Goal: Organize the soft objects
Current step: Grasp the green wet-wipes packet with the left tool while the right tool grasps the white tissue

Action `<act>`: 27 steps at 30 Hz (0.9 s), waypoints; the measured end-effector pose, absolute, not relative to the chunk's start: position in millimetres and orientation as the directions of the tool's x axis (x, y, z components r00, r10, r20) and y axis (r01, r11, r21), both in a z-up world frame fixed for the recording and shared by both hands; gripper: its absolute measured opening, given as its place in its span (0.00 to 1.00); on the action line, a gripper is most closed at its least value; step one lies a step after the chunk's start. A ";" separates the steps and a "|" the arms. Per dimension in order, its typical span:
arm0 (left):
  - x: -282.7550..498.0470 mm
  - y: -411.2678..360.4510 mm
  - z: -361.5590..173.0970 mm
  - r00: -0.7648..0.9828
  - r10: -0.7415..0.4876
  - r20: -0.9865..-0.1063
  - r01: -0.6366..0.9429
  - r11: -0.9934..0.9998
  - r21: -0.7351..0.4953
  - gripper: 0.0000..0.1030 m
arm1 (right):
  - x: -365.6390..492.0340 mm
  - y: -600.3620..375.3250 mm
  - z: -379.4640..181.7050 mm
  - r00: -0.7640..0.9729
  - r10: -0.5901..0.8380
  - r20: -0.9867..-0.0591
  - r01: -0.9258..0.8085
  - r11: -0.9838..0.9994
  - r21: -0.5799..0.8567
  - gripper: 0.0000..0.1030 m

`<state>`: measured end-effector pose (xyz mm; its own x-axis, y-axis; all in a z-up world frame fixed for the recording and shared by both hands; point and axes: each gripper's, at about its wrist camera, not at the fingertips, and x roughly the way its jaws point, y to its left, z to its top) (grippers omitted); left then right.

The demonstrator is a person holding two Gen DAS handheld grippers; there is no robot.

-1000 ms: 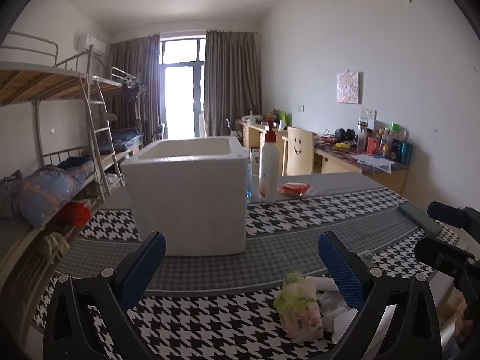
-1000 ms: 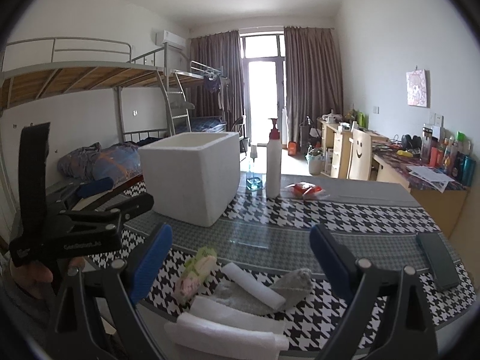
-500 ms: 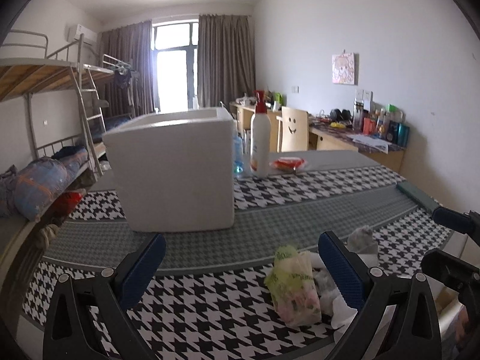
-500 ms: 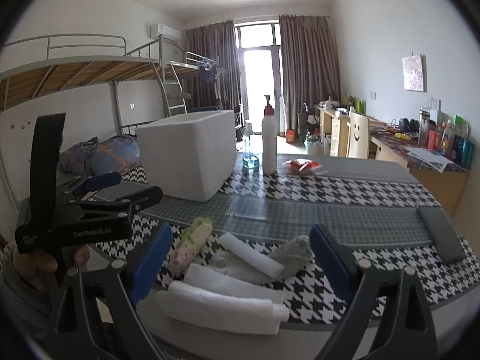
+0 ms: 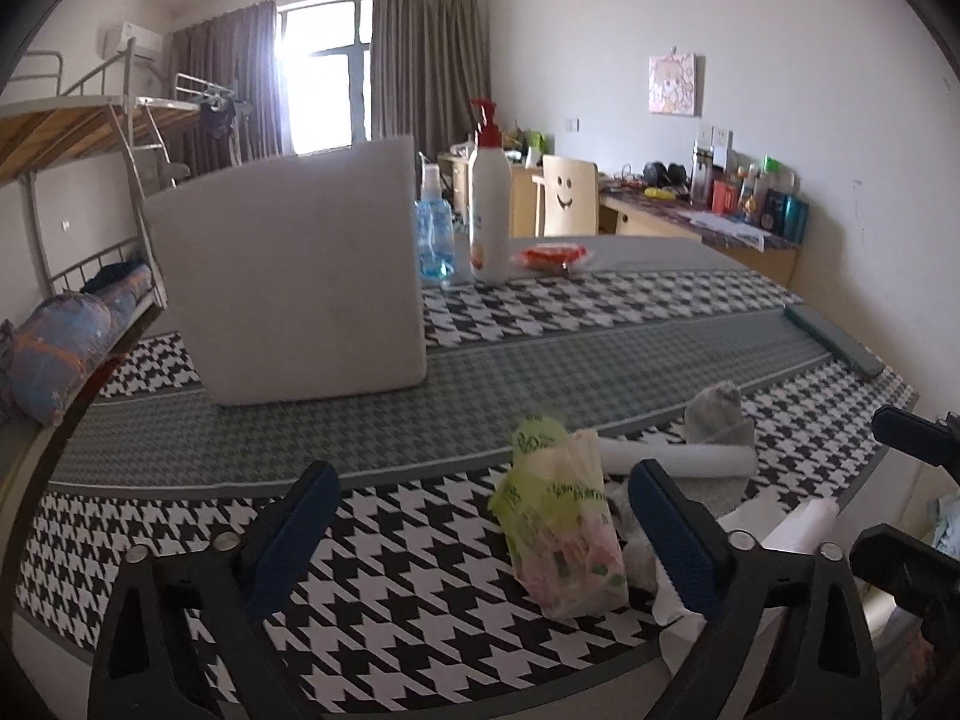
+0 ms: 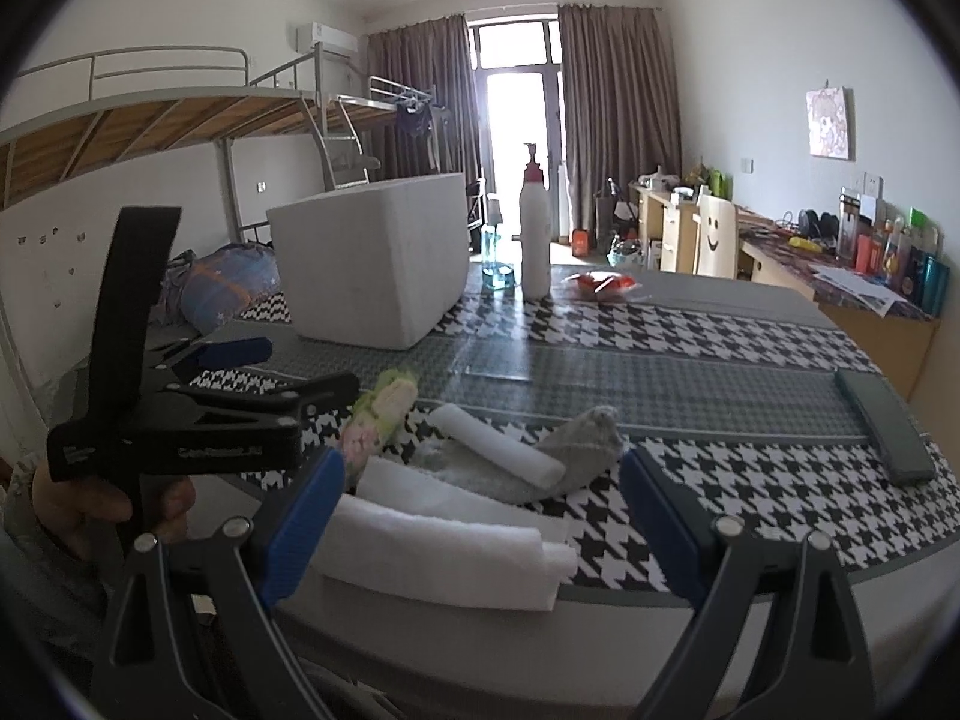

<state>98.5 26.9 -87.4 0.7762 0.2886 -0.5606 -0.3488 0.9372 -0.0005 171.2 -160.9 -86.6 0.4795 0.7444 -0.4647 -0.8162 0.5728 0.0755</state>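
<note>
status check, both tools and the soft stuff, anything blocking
Left tool open, jaws just closing, tissue pack between them, untouched. Right tool open over folded white towel. Foam box beyond, path clear.

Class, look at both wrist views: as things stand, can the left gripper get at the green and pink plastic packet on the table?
Probably yes. The left gripper is open and empty, and the packet stands just ahead between its fingers, nearer the right-hand one. Nothing lies in between; rolled white towels sit beside it.
</note>
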 end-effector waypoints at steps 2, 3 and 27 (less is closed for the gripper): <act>102.1 25.8 -90.8 0.767 0.281 -0.577 -0.343 0.939 0.002 0.87 | 170.4 -159.5 -88.9 0.470 0.745 -0.473 -0.819 0.568 0.081 0.92; 103.1 25.4 -92.1 0.764 0.281 -0.582 -0.342 0.940 0.004 0.85 | 169.7 -158.9 -90.2 0.467 0.744 -0.478 -0.821 0.566 0.080 0.92; 125.6 20.7 -122.8 0.705 0.186 -0.684 -0.272 0.962 -0.019 0.31 | 160.8 -155.1 -101.6 0.402 0.754 -0.519 -0.856 0.511 0.079 0.92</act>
